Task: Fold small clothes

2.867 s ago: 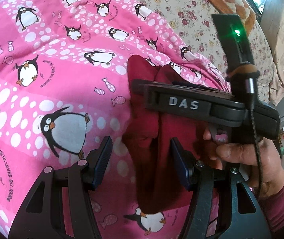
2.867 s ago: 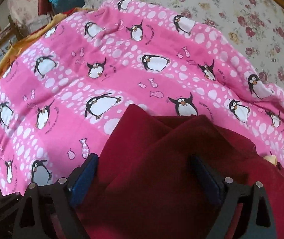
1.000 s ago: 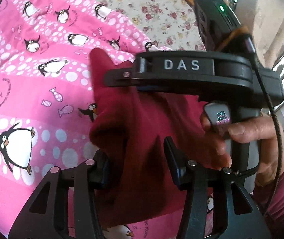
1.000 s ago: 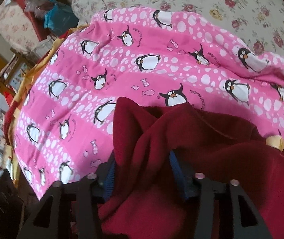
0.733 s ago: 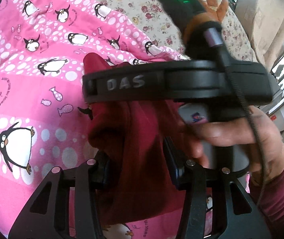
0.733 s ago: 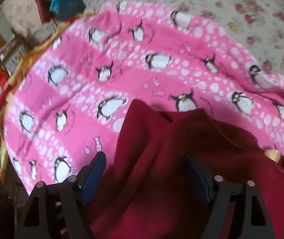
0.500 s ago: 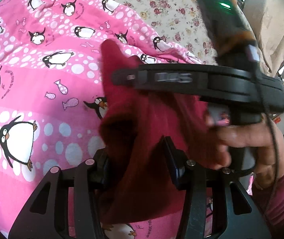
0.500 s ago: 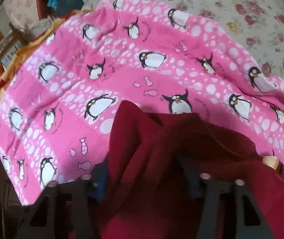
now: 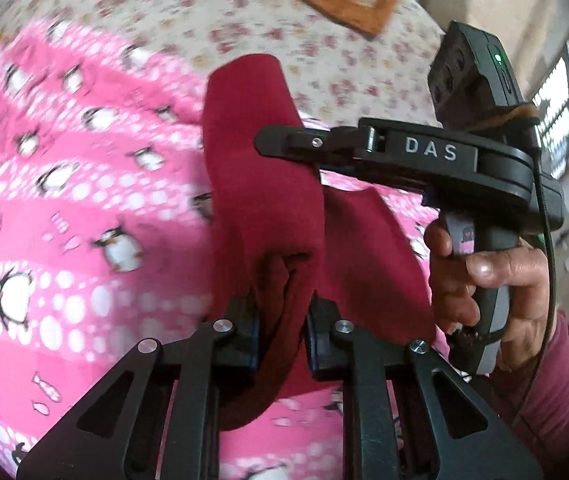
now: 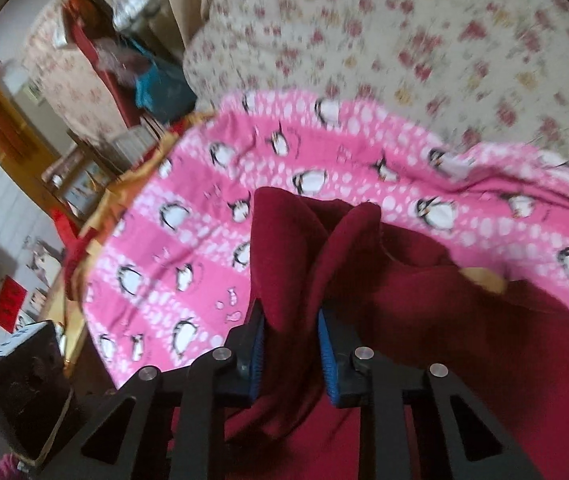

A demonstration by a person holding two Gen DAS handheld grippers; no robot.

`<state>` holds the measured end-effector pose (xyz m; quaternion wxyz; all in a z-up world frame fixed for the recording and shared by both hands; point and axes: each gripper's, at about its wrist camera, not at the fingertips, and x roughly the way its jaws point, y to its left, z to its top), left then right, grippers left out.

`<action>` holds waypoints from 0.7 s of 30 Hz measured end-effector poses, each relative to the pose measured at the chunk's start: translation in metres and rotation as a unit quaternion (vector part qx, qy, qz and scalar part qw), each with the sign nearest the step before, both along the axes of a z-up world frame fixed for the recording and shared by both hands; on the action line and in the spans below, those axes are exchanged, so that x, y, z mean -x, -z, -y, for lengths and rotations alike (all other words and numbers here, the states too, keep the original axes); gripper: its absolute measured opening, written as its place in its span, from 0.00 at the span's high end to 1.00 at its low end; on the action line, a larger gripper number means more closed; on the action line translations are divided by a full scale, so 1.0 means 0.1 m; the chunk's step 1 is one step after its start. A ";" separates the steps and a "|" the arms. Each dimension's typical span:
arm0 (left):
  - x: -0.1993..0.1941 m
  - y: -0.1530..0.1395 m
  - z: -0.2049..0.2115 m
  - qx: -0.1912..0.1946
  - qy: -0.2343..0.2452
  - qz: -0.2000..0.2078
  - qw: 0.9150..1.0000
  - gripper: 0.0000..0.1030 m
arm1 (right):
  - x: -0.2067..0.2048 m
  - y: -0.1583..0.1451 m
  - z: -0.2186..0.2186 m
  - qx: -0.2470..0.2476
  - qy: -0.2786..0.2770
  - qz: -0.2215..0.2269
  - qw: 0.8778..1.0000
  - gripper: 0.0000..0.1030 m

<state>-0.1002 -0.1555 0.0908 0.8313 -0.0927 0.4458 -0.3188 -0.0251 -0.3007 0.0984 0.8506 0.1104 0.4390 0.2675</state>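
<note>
So both my tongs are clamped on the same dark red garment right now. My left gripper has its pads pinched tight on a bunched fold of it, and the cloth stands up in a tall flap past the fingertips, with another part sagging off to the right. My right gripper is the same deal: the blue pads are squeezed on a gathered ridge, and the rest of the garment spreads out low and to the right in that view, lying on the blanket there.

In the left view my right hand and its tool sit just beside the flap, with the tool's top bar touching or at least overlapping the cloth's upper right edge; can't tell which.

Under everything is the pink penguin blanket. There's plenty of bare blanket out to the left of the garment in both views. Its far edge meets the floral bedspread, and its left edge drops off toward the cluttered furniture beside the bed. Both shots are a bit blurry.
</note>
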 end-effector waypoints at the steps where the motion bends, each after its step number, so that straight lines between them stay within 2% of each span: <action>1: 0.03 -0.07 0.11 -0.006 0.011 0.006 1.000 0.85 | 0.04 -0.05 0.07 -0.002 0.003 0.004 1.000 0.78; 6: 0.20 -0.25 0.64 -0.018 0.057 0.022 0.998 0.85 | 0.33 -0.27 0.59 -0.008 0.033 0.024 0.999 0.78; 11: 0.27 -0.25 1.18 -0.018 0.100 0.022 0.995 0.85 | 0.55 -0.31 1.19 -0.012 0.077 0.025 0.997 0.78; 16: 0.23 -0.02 1.71 -0.032 0.125 -0.001 0.992 0.85 | 0.73 -0.11 1.76 -0.016 0.126 0.008 0.992 0.78; 21: 0.22 0.31 2.01 -0.045 0.132 -0.032 0.990 0.85 | 0.73 0.30 2.17 -0.003 0.184 -0.029 0.982 0.78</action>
